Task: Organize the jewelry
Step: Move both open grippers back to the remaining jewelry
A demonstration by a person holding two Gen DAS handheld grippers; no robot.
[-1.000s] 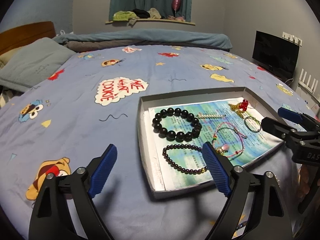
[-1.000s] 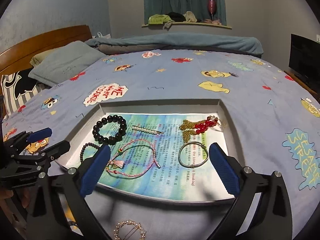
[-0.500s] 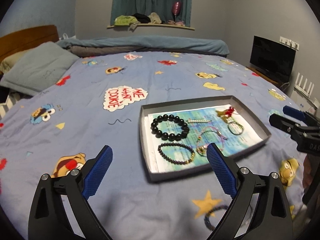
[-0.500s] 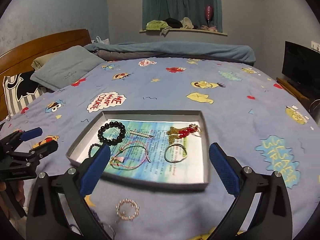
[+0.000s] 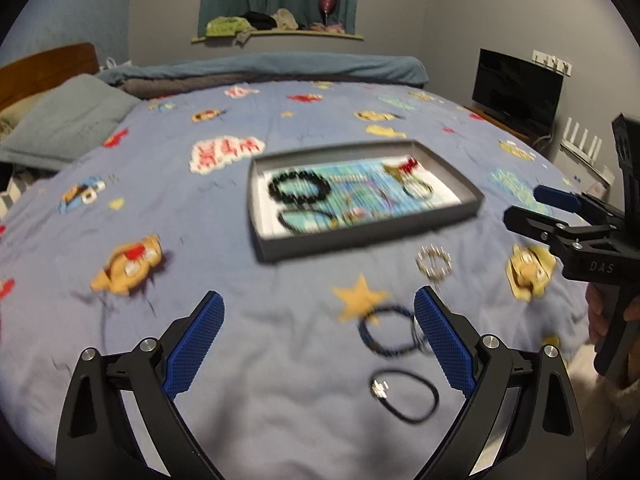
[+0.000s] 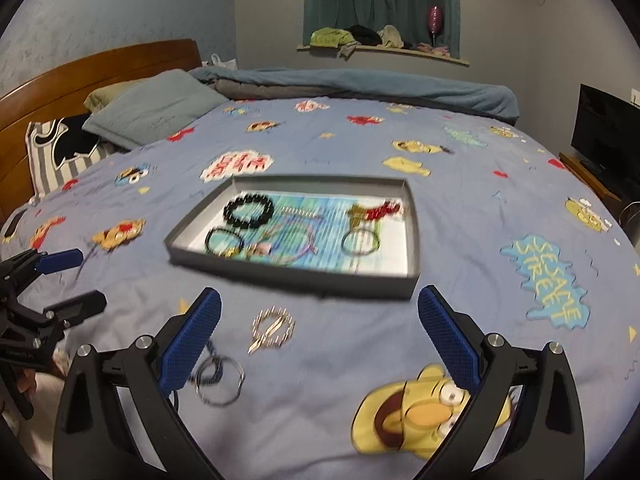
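Both grippers' jaws stand wide and hold nothing. Left gripper (image 5: pixel 318 344): the dark blue bracelet (image 5: pixel 390 332) lies just inside its right-hand jaw, on the bed nearer than the tray (image 5: pixel 476 196); the right gripper (image 6: pixel 320 344) sits farther off.

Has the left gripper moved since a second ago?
Yes. The left gripper has pulled back from the grey tray: the tray now looks smaller and farther, and loose bracelets on the bedspread show in front.

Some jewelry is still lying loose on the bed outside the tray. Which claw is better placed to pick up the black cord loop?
Probably the left claw: it is open and empty, and the black cord loop lies just ahead by its right finger. In the right wrist view that loop is hidden.
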